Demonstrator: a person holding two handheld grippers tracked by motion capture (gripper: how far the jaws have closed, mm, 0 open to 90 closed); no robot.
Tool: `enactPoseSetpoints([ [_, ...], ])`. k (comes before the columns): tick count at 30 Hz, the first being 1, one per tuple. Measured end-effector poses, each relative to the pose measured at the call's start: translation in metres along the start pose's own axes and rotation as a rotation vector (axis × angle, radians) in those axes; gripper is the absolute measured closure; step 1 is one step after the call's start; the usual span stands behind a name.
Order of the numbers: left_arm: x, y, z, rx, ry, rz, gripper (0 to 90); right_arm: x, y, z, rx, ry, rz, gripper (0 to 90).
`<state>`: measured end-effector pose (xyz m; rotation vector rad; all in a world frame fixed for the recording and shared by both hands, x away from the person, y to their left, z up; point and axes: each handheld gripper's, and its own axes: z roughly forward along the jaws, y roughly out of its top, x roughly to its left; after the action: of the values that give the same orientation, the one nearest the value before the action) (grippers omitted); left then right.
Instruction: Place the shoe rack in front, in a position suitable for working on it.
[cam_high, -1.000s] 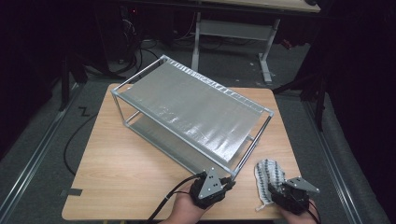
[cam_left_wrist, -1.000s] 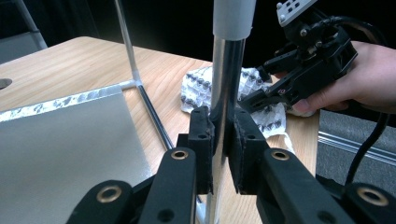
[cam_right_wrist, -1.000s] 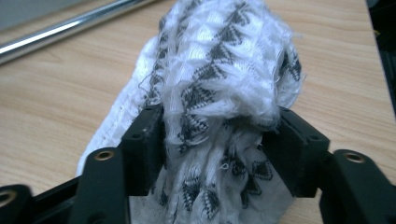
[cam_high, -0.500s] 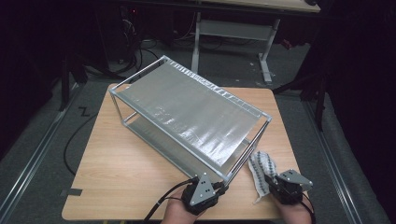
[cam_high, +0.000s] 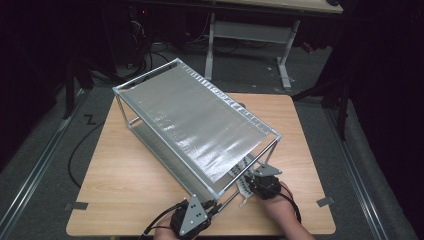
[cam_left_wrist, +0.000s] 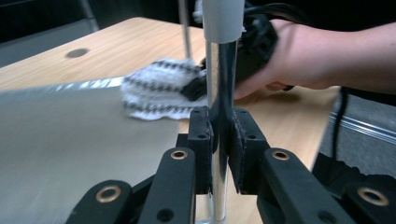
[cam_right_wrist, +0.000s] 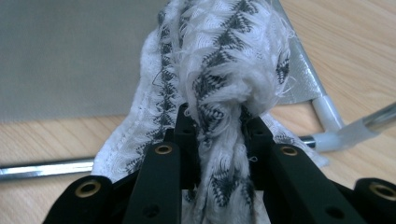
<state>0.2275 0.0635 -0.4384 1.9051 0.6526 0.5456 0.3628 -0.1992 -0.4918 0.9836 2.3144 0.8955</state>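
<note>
A metal rack (cam_high: 195, 120) with two silver fabric shelves stands slantwise on the wooden table (cam_high: 125, 185). My left gripper (cam_high: 214, 205) is at the rack's near corner, shut on the upright chrome post (cam_left_wrist: 219, 70); the left gripper (cam_left_wrist: 219, 133) has a pad on each side of the post. My right gripper (cam_high: 252, 181) is shut on a white cloth with black stripes (cam_high: 243, 186) at the rack's near right end. In the right gripper view, the cloth (cam_right_wrist: 224, 56) bunches up out of the right gripper (cam_right_wrist: 217, 121) and hangs over the lower shelf's edge (cam_right_wrist: 70, 56).
A low chrome rail (cam_right_wrist: 42, 169) and a white corner joint (cam_right_wrist: 329, 126) of the rack lie just ahead of the cloth. The person's right hand (cam_left_wrist: 289, 56) is close behind the post. A desk frame (cam_high: 250, 35) stands on the floor beyond the table.
The right gripper has carried the cloth left and forward, from the table's near right corner to the rack's end. The left gripper has shifted left, and the rack's near corner swung with it.
</note>
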Motion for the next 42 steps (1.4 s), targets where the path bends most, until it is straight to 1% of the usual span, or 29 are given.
enactPoseSetpoints([
  [2,0.006,-0.002,-0.003,-0.002,0.029,-0.017,79.9,0.001,0.003,0.003,-0.004,0.005,-0.002,73.1],
  [5,0.015,-0.004,-0.005,-0.002,0.067,-0.027,79.9,0.001,0.007,0.008,0.003,0.000,-0.007,73.3],
  [6,0.017,-0.005,-0.006,0.004,0.081,-0.023,79.8,0.002,0.008,0.009,0.004,-0.004,-0.008,73.3],
  [8,0.019,-0.006,-0.009,0.015,0.119,0.002,79.2,0.003,0.009,0.010,0.003,-0.001,-0.011,73.4],
  [9,0.021,-0.006,-0.011,0.027,0.132,0.013,78.7,0.004,0.010,0.010,0.001,-0.006,-0.024,73.4],
  [11,0.025,-0.003,-0.015,0.066,0.146,0.021,78.3,0.005,0.009,0.010,0.003,-0.018,-0.043,73.5],
  [12,0.026,-0.003,-0.017,0.082,0.152,0.021,78.1,0.005,0.009,0.009,0.002,-0.021,-0.044,73.8],
  [13,0.028,-0.003,-0.019,0.088,0.151,0.018,78.1,0.005,0.009,0.007,0.001,-0.028,-0.039,74.1],
  [14,0.029,-0.003,-0.020,0.085,0.145,0.012,78.2,0.005,0.008,0.005,-0.017,-0.023,-0.038,74.2],
  [16,0.030,-0.006,-0.020,0.065,0.137,0.001,78.4,0.007,0.008,-0.004,-0.059,-0.007,-0.025,74.2],
  [17,0.031,-0.007,-0.020,0.050,0.131,-0.006,78.6,0.009,0.008,-0.009,-0.073,0.003,-0.018,74.1],
  [19,0.032,-0.011,-0.017,0.013,0.103,-0.031,79.2,0.015,0.006,-0.018,-0.098,0.022,-0.029,74.0],
  [20,0.032,-0.010,-0.015,0.010,0.085,-0.032,79.5,0.018,0.005,-0.021,-0.104,0.035,-0.035,74.0],
  [21,0.032,-0.008,-0.013,0.014,0.073,-0.016,79.5,0.022,0.003,-0.024,-0.105,0.043,-0.040,73.9],
  [23,0.029,-0.005,-0.007,0.017,0.050,0.013,79.1,0.029,0.000,-0.028,-0.100,0.056,-0.056,73.7],
  [26,0.026,-0.002,0.001,0.005,0.003,0.023,79.3,0.040,-0.005,-0.033,-0.099,0.079,-0.083,73.8],
  [28,0.025,0.000,0.005,0.005,-0.019,0.034,79.4,0.047,-0.008,-0.036,-0.095,0.105,-0.080,73.8],
  [29,0.025,0.000,0.007,0.001,-0.028,0.036,79.4,0.050,-0.009,-0.037,-0.092,0.117,-0.084,73.8],
  [31,0.026,0.001,0.011,-0.008,-0.053,0.016,79.8,0.058,-0.012,-0.038,-0.086,0.145,-0.095,73.8],
  [33,0.027,0.001,0.014,-0.016,-0.064,0.014,80.0,0.065,-0.014,-0.039,-0.078,0.174,-0.095,73.8],
  [35,0.026,0.002,0.016,-0.017,-0.072,0.011,80.1,0.073,-0.017,-0.040,-0.070,0.194,-0.103,73.5],
  [38,0.025,0.003,0.019,-0.019,-0.075,0.018,80.0,0.082,-0.021,-0.037,-0.035,0.216,-0.135,72.4],
  [40,0.025,0.004,0.020,-0.019,-0.078,0.018,79.9,0.084,-0.024,-0.036,-0.020,0.209,-0.134,72.7],
  [42,0.025,0.004,0.021,-0.020,-0.080,0.019,80.0,0.082,-0.025,-0.036,-0.020,0.201,-0.129,72.8],
])
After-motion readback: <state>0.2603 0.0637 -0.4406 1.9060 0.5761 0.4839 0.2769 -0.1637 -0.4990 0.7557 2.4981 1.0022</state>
